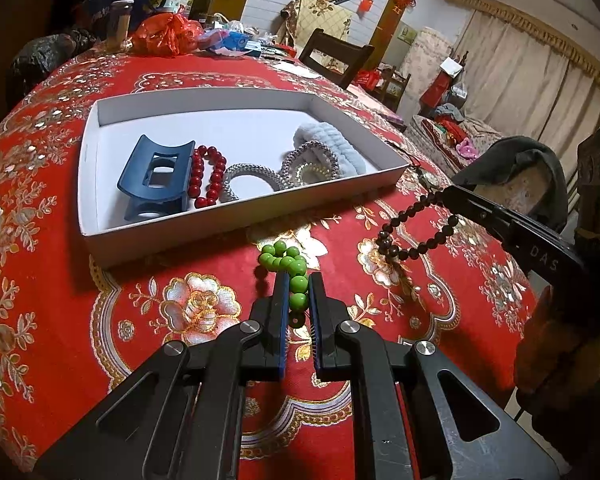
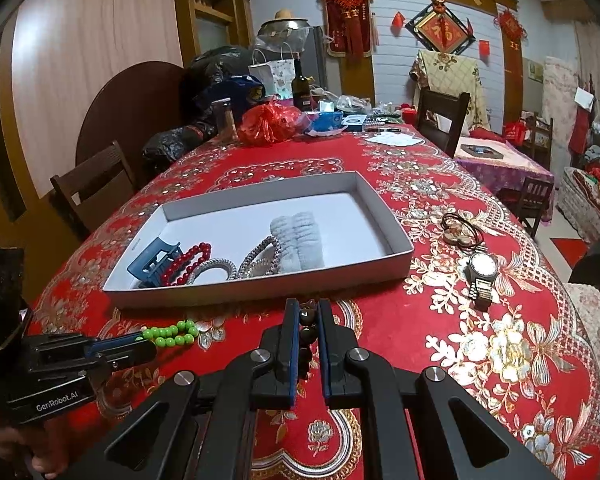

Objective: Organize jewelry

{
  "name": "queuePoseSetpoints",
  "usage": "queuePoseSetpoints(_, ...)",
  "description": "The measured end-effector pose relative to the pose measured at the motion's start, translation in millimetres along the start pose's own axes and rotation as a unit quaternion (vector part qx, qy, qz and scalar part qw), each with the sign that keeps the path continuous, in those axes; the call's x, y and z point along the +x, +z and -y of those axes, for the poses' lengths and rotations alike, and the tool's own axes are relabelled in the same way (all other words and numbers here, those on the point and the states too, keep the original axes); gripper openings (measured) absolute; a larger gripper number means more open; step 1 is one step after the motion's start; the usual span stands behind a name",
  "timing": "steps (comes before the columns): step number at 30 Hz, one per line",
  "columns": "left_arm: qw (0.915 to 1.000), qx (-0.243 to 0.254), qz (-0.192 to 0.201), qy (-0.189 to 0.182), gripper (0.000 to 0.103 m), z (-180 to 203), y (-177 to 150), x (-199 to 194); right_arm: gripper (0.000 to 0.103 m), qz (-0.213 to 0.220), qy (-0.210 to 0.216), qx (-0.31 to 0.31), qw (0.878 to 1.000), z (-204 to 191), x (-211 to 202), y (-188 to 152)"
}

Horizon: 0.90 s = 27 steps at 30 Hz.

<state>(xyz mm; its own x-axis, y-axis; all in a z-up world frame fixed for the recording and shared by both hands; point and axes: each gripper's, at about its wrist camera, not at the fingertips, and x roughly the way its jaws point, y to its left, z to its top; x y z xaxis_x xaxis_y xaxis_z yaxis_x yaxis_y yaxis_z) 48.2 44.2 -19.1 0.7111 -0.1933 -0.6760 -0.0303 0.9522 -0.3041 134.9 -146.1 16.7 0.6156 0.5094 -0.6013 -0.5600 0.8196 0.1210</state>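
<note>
Beads fill both our grippers: left gripper (image 1: 299, 300) clamps the green bracelet (image 1: 288, 268) at frame centre, right gripper (image 2: 305, 320) grips the dark bracelet (image 1: 416, 232). Mid-frame, the tray (image 2: 260, 284) holds five pieces; at right, watch (image 2: 482, 276) and cords (image 2: 462, 228) await.

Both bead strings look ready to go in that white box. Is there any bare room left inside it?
Yes. The white box is bare across its far half, behind the blue hair clip and fluffy scrunchie. The near edge is crowded: clip, red bead bracelet, silver bangles and scrunchie lie side by side.
</note>
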Motion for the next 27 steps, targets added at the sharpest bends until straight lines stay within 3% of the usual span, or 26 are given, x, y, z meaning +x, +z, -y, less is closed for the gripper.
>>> queuePoseSetpoints(13, 0.9992, 0.01, 0.035, -0.017, 0.008, 10, 12, -14, 0.008, 0.017, 0.014, 0.004, 1.0, 3, 0, 17)
queuePoseSetpoints(20, 0.9987, 0.0, 0.042, -0.031, 0.008, 18, 42, -18, 0.008, 0.032, 0.023, -0.01, 0.999, 0, -1, 39)
queuePoseSetpoints(27, 0.9985, 0.01, 0.05, -0.018, 0.008, 28, 86, -19, 0.008, 0.037, 0.04, -0.018, 0.998, -7, 1, 65)
